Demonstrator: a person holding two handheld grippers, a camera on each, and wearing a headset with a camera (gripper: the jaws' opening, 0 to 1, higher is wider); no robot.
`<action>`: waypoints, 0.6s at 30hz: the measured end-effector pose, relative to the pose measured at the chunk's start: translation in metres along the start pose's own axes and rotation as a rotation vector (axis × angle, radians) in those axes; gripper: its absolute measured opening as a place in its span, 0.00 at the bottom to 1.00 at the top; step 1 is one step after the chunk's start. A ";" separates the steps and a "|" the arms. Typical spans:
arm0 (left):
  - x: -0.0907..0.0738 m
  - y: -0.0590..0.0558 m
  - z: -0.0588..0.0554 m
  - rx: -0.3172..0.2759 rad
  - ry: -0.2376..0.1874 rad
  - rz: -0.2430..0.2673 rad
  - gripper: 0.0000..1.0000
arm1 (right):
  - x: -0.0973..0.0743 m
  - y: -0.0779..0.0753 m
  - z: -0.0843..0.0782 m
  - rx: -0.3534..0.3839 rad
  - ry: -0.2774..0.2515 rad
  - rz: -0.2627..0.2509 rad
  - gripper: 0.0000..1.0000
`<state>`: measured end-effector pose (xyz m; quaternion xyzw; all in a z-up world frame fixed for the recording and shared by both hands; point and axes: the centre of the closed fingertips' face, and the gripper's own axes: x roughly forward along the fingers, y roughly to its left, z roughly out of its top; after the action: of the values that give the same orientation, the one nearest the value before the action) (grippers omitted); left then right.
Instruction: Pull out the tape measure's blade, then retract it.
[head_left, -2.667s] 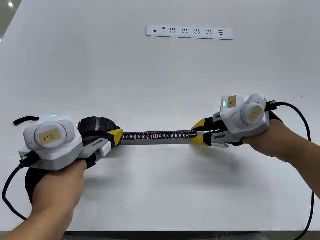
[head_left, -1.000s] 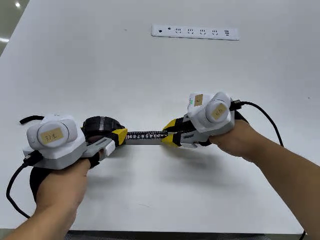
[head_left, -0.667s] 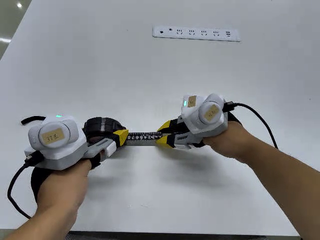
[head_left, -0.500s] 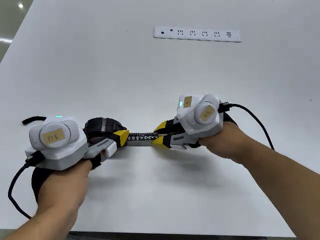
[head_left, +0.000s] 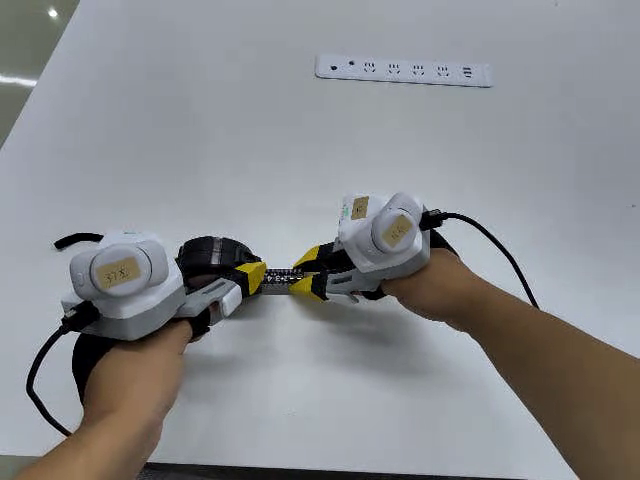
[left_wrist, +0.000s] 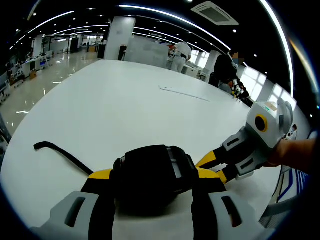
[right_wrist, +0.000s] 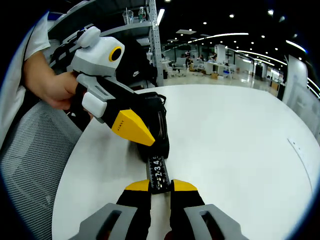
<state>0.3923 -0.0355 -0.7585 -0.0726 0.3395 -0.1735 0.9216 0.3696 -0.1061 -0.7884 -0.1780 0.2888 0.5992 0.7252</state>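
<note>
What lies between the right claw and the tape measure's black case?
A short numbered stretch of blade, from case to right claw, in the right gripper view.

Bright overhead light; ceiling strips (left_wrist: 150, 9) glare at 12 o'clock in the left gripper view; soft shadows on the surface (head_left: 300, 400).

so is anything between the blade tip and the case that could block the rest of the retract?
Nothing visible. The right gripper is shut on the blade, and the short exposed stretch runs straight into the tape measure case, held by the left gripper. Bare table lies beneath.
</note>
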 end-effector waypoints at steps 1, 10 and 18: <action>0.000 0.000 0.000 -0.001 0.000 0.000 0.57 | 0.001 0.000 0.001 -0.001 -0.001 0.001 0.10; 0.000 0.000 0.000 -0.001 -0.001 0.002 0.57 | 0.013 0.002 0.010 0.019 -0.023 0.013 0.10; 0.000 -0.001 0.000 -0.004 -0.003 0.006 0.57 | 0.021 0.004 0.016 0.006 -0.033 0.017 0.10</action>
<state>0.3923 -0.0359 -0.7581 -0.0738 0.3385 -0.1701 0.9225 0.3716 -0.0790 -0.7888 -0.1636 0.2803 0.6073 0.7252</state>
